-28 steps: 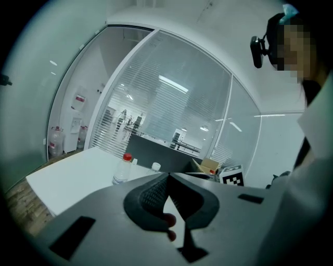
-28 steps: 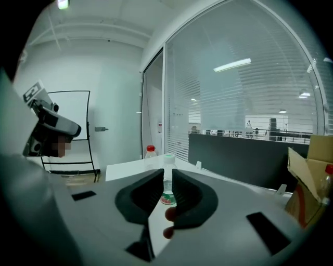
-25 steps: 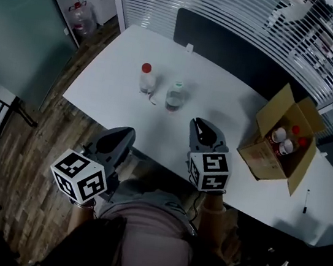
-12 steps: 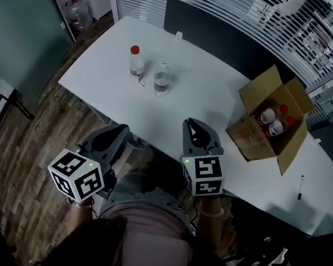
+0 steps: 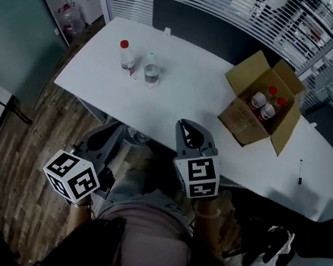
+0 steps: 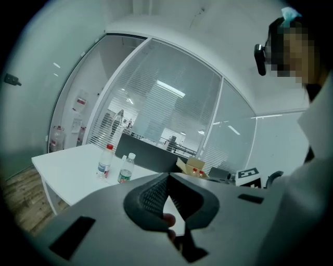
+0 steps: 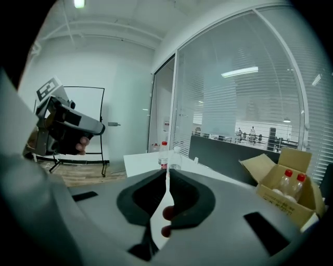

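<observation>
Glass-walled office, white table (image 5: pixel 197 96): both grippers hang at its near edge with nothing in them.
Left gripper (image 5: pixel 116 128) and right gripper (image 5: pixel 184 126) each have their jaws pressed together on nothing. The red-capped bottle (image 5: pixel 126 56) and white-capped bottle (image 5: pixel 151 72) stand upright side by side at the table's far left, well apart from both grippers. I'd spread the jaws wide before closing on either bottle, and grip its body squarely.
</observation>
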`<state>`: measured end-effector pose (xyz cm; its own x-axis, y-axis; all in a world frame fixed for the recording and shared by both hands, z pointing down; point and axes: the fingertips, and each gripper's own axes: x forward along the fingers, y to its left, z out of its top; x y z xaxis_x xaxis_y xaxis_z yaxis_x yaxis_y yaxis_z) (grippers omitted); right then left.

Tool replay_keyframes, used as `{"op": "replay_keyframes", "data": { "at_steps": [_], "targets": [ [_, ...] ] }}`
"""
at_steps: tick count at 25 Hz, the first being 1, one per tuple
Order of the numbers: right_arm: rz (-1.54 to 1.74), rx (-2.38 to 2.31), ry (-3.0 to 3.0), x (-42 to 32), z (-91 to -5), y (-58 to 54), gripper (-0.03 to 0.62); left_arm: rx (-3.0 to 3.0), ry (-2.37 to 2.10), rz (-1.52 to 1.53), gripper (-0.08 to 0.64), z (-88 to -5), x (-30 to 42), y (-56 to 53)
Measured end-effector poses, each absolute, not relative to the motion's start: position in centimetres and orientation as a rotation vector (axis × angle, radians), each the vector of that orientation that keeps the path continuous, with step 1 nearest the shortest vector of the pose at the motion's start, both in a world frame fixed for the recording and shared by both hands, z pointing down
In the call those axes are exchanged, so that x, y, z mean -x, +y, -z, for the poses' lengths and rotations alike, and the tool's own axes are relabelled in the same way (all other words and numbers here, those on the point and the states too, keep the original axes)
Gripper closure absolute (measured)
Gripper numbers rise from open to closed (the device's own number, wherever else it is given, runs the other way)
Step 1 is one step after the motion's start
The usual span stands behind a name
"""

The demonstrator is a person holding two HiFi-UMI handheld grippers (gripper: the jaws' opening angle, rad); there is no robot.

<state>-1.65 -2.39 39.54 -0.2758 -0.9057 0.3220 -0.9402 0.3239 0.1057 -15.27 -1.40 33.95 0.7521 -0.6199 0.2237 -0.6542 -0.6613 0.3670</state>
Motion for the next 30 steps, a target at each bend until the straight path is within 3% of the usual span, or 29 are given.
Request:
{"op": "replay_keyframes", "data": {
  "at_steps": [13,30],
  "targets": [
    [-0.135,-1.782,-2.242,-1.5,-38.8,3.7,0.552,-2.565,-0.858,-0.108,0.551,-34.0,12.7,3.0],
    [-0.247,-2.16,-1.995,-14.2,-39.0,6.1,0.552,-2.688,-0.436,-0.235,0.551,-34.1,-1.1,1.3]
  ]
}}
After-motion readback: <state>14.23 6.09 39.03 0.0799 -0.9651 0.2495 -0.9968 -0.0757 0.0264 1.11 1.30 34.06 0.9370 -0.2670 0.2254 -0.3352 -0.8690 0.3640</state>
